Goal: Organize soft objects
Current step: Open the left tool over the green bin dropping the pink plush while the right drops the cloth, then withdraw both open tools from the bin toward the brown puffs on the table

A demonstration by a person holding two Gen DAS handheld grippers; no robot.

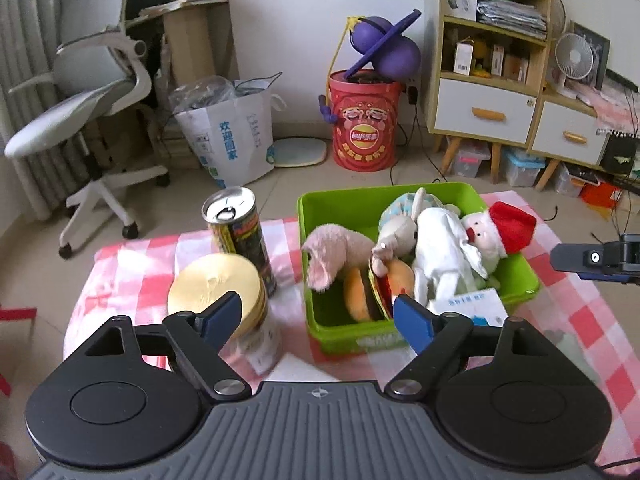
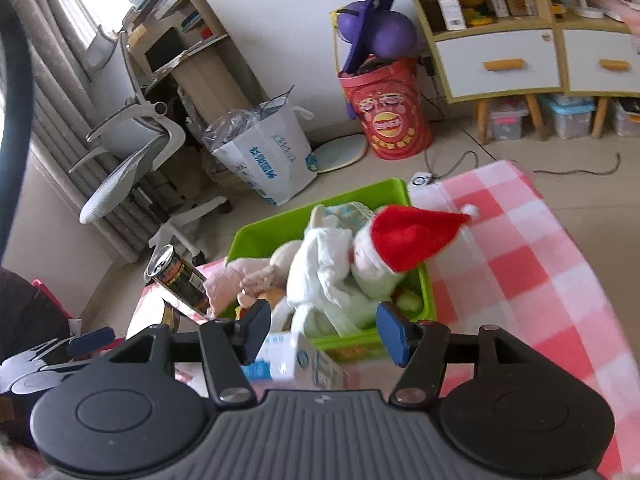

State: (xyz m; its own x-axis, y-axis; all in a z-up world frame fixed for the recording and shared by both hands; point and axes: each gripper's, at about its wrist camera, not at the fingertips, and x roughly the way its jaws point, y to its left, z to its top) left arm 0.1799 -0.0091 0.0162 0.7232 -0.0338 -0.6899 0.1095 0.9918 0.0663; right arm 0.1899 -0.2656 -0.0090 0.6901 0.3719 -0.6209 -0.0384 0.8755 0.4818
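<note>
A pink-checked surface (image 1: 576,320) carries a green bin (image 1: 344,204) of plush toys (image 1: 440,248) at its far edge; both the left hand-held gripper (image 1: 318,316) and the right hand-held gripper (image 2: 322,332) are spread wide, holding nothing.

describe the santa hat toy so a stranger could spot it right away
On the pink checked tablecloth stands a green plastic bin of plush toys. At its right end lies a white snowman plush, the only toy wearing a red Santa hat.
</note>
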